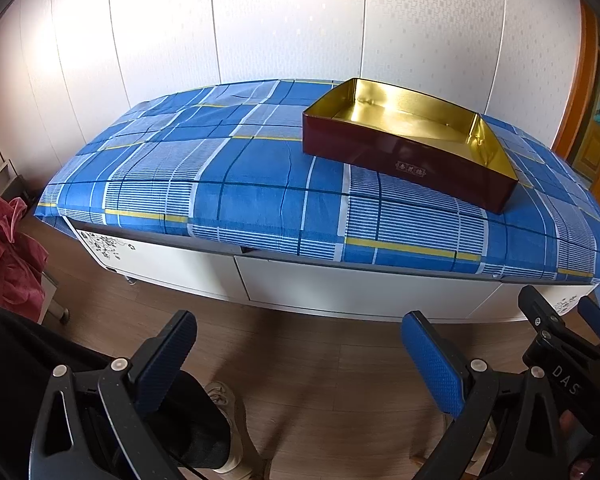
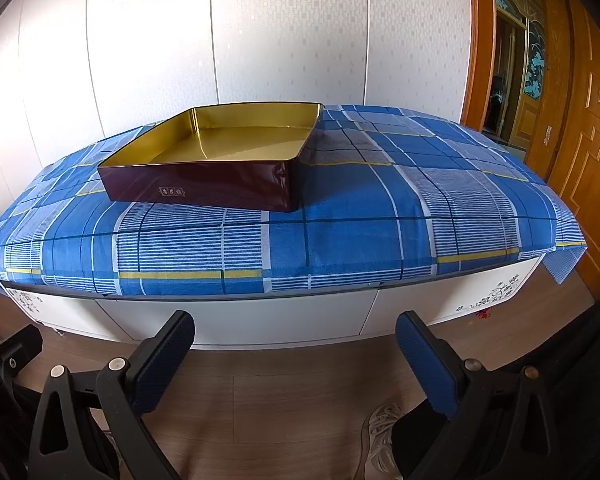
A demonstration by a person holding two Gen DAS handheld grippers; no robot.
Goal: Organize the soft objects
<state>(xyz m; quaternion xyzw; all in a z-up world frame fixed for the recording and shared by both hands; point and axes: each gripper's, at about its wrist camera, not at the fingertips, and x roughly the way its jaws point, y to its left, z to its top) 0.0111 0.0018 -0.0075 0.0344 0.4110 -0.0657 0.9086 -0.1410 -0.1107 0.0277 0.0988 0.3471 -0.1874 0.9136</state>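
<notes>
A dark red tin box (image 1: 400, 156) (image 2: 204, 186) with a shiny gold inside stands on a low white cabinet draped with a blue plaid cloth (image 1: 236, 184) (image 2: 380, 216). The tin holds nothing. No soft object lies on the cloth in either view. My left gripper (image 1: 300, 344) hangs open over the wooden floor, well in front of the cabinet. My right gripper (image 2: 296, 344) is open too, at about the same distance back, with nothing between its fingers. Part of the right gripper (image 1: 560, 336) shows at the right edge of the left wrist view.
A red garment (image 1: 8, 256) lies on a small stand at the far left. White cabinet fronts (image 2: 240, 320) face me. A wooden door (image 2: 580, 140) stands at the right. The person's shoes (image 1: 228, 420) (image 2: 380, 436) rest on the wood floor (image 2: 300, 400) below the grippers.
</notes>
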